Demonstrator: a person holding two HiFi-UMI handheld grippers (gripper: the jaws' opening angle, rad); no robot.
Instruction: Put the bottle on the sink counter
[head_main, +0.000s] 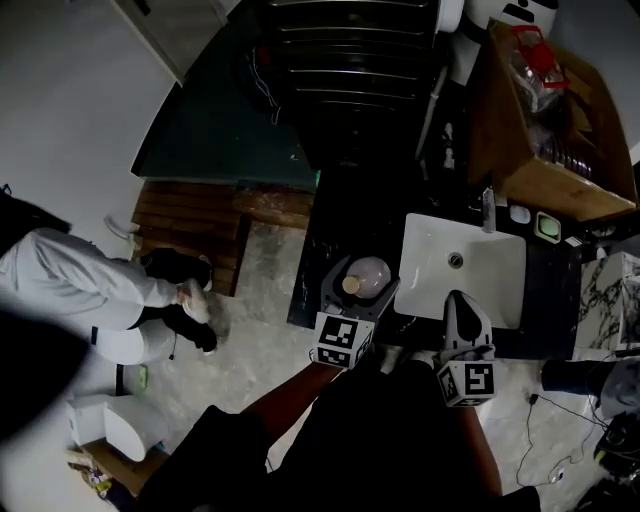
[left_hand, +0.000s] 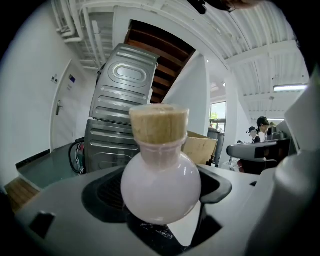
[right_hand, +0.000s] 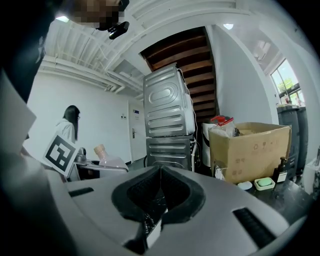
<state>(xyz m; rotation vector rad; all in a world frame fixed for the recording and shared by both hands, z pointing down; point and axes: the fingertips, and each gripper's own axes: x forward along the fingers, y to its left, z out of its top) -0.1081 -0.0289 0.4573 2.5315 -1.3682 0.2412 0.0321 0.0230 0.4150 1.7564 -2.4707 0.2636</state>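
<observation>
The bottle (left_hand: 160, 185) is a round, pale pink flask with a cork stopper (left_hand: 159, 122). My left gripper (left_hand: 162, 202) is shut on its belly, cork upward. In the head view the bottle (head_main: 369, 274) and left gripper (head_main: 357, 293) hang over the black sink counter (head_main: 345, 225), just left of the white basin (head_main: 430, 262). My right gripper (head_main: 458, 300) is over the basin's near edge. Its jaws (right_hand: 159, 192) are shut with nothing between them. The bottle (right_hand: 107, 157) also shows at the left of the right gripper view.
An open cardboard box (head_main: 545, 120) stands on the counter behind the basin, with a faucet (head_main: 488, 208) and a green soap dish (head_main: 547, 227) beside it. Stacked washing machines (head_main: 350, 70) rise at the back. A person in white (head_main: 90, 290) crouches on the floor at left, near a wooden pallet (head_main: 200, 215).
</observation>
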